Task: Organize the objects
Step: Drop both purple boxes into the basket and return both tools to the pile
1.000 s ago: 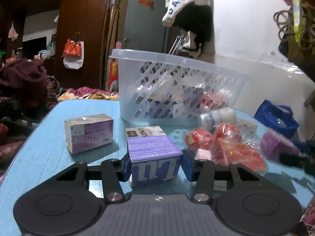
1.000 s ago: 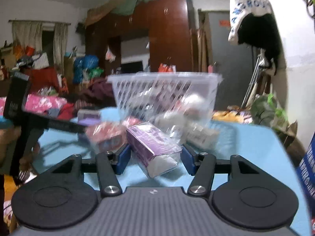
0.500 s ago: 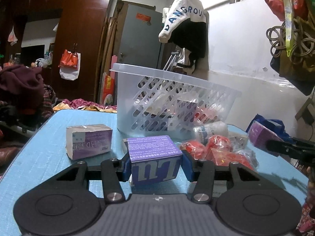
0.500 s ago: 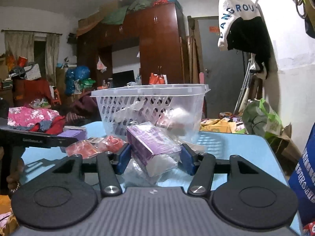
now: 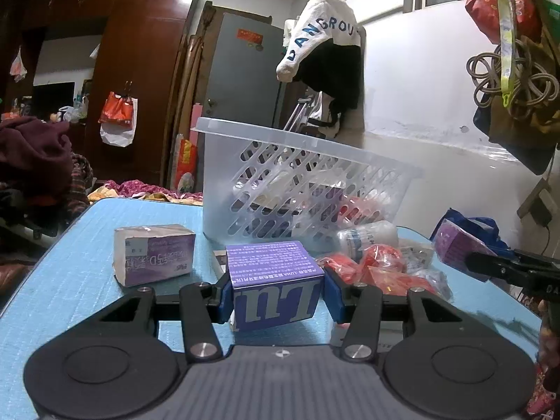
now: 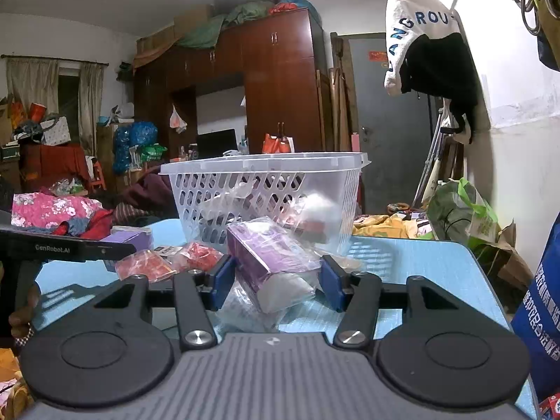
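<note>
My left gripper (image 5: 276,288) is shut on a purple and blue box (image 5: 274,280) and holds it above the blue table (image 5: 63,280), short of the clear plastic basket (image 5: 297,161). My right gripper (image 6: 274,276) is shut on a purple wrapped packet (image 6: 273,262), lifted in front of the same basket (image 6: 266,189). The right gripper with its packet also shows in the left wrist view (image 5: 497,266), and the left gripper shows in the right wrist view (image 6: 70,248). The basket holds several items.
A purple-and-white box (image 5: 154,253) lies on the table at the left. Red wrapped packets (image 5: 381,269) and a white bottle (image 5: 367,236) lie by the basket's front. A blue bag (image 6: 539,311) stands at the table's right edge.
Both grippers have risen with their loads, so the basket and table objects sit lower in each view. The right gripper's packet has come nearer the basket. Grips are unchanged.
</note>
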{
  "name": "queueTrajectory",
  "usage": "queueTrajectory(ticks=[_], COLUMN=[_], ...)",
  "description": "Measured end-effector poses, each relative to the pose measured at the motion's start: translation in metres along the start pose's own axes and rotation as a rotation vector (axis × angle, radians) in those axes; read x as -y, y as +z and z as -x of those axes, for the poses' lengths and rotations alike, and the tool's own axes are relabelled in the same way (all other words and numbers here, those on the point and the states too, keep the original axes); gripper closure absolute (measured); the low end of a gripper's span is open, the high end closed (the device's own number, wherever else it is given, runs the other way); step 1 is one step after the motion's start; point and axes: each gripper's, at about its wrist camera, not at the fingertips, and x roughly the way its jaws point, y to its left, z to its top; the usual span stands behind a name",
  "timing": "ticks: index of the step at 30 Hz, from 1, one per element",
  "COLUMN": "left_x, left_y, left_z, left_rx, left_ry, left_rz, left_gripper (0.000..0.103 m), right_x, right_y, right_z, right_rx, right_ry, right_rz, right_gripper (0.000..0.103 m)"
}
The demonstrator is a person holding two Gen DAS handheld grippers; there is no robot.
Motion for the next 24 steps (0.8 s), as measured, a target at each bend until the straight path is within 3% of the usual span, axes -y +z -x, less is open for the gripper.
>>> queueTrajectory(ticks=[4, 6, 8, 11, 13, 16, 20, 22, 23, 24], left_x=[-0.002, -0.003, -0.007, -0.006, 0.000, 0.006, 0.008, 0.012, 0.013, 0.014], left_y=[-0.001, 0.000, 0.013, 0.055, 0.090, 0.133, 0.158, 0.159, 0.158, 0.156], left_z=[0.006, 0.013, 0.017, 0.023, 0.013, -0.018, -0.069, -0.088, -0.096, -0.100], left_rx=[0.045, 0.075, 0.093, 0.172, 0.185, 0.162, 0.073, 0.037, 0.015, 0.003], left_ry=[-0.013, -0.064, -0.144, -0.164, -0.148, -0.080, -0.002, 0.023, 0.055, 0.085], left_rz=[0.005, 0.011, 0.052, 0.068, 0.052, 0.048, 0.052, 0.020, -0.001, -0.012], left_gripper=[0.049, 0.049, 0.049, 0.049, 0.049, 0.049, 0.049, 0.043, 0.027, 0.021], right_x=[0.001, -0.002, -0.008, -0.021, -0.032, -0.038, -0.037, -0.035, -0.035, -0.035], right_y=[-0.001, 0.003, 0.019, 0.063, 0.090, 0.123, 0.134, 0.133, 0.134, 0.133], right_z=[0.002, 0.005, 0.009, 0.005, -0.013, -0.060, -0.112, -0.124, -0.127, -0.124], right_rx=[0.014, 0.040, 0.079, 0.165, 0.176, 0.108, 0.004, -0.027, -0.042, -0.045], right_ry=[-0.001, -0.014, -0.031, -0.014, -0.071, -0.096, -0.149, -0.140, -0.134, -0.151], right_rz=[-0.008, 0.012, 0.047, 0.102, 0.161, 0.205, 0.230, 0.221, 0.213, 0.203], right_gripper=[0.047, 0.047, 0.047, 0.047, 0.047, 0.048, 0.048, 0.041, 0.035, 0.014])
